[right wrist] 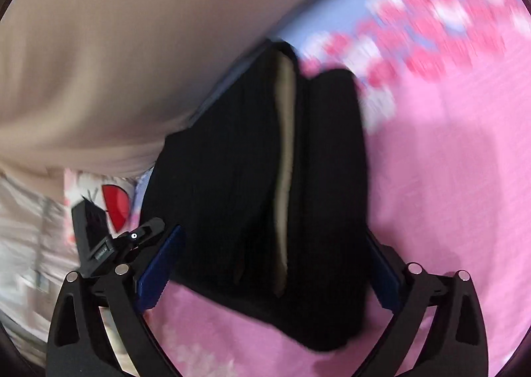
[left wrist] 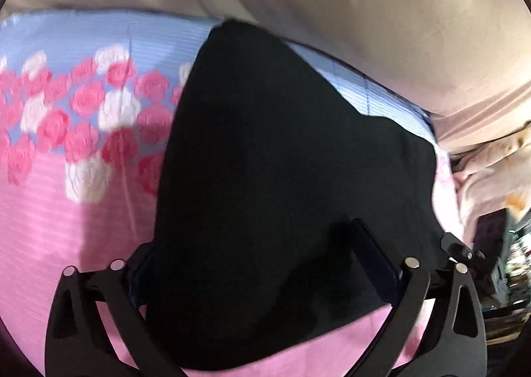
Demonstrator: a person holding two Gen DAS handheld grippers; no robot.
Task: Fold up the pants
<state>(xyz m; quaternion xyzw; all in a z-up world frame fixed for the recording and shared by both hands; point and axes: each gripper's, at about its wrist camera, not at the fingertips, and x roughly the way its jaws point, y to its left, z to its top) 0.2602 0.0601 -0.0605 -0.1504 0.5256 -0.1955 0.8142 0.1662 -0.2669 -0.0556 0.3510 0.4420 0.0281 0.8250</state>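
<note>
**Black pants on the pink sheet, both grippers spread around them**

The pants (left wrist: 282,178) lie as a dark, bunched mass on the sheet (left wrist: 49,211), and everything else is placed from them. In the left wrist view they taper to a narrow end at the far side, close to where the sheet meets the beige cover (left wrist: 365,28); their wide near end spreads between the fingers of the left gripper (left wrist: 259,264). In the right wrist view the pants (right wrist: 225,178) show two long dark folds side by side, with a pale strip of lining or inner fabric running lengthwise between them.

The left gripper's jaws stand spread wide. Cloth fills the gap between them and hides most of the left finger, so whether the pads touch it cannot be told; nothing looks pinched.

The right gripper (right wrist: 268,264) also has its jaws spread wide. Its blue pads (right wrist: 162,264) sit at either flank of the pants' near end, with the cloth between them but not squeezed.

Beside the pants the sheet is pink, with a band of pink and white roses (left wrist: 83,105) on a blue ground farther off. Beyond the pants' far end lies the beige cover. To the left of the pants in the right view is white bedding (right wrist: 116,197) with a red print, blurred.
</note>
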